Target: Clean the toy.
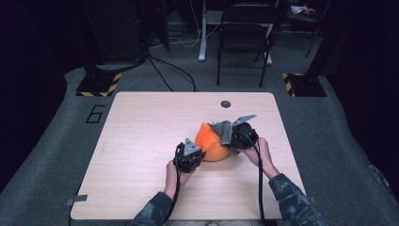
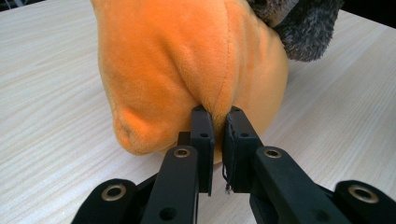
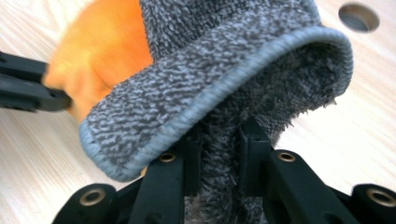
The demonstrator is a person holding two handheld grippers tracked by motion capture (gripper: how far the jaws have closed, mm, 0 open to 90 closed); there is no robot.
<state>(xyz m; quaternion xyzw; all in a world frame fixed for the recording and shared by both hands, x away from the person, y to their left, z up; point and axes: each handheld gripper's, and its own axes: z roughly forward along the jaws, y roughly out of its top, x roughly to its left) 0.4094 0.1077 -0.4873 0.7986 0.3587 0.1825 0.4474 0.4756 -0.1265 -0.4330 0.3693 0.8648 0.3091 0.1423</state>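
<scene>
An orange plush thing sits right of the table's middle, and a grey terry cloth drapes over its right side. My left gripper comes at it from the near left. In the left gripper view, this gripper is shut on a pinched fold of the orange plush, with the grey cloth at the top right. My right gripper is at the plush's right side. In the right gripper view, my right gripper is shut on the grey cloth, whose stitched edge curls over the jaws. The orange plush lies behind it.
The light wooden table has a small round hole near its far edge. Beyond the table stand a black folding chair and two yellow-and-black striped bases. Cables run across the grey floor.
</scene>
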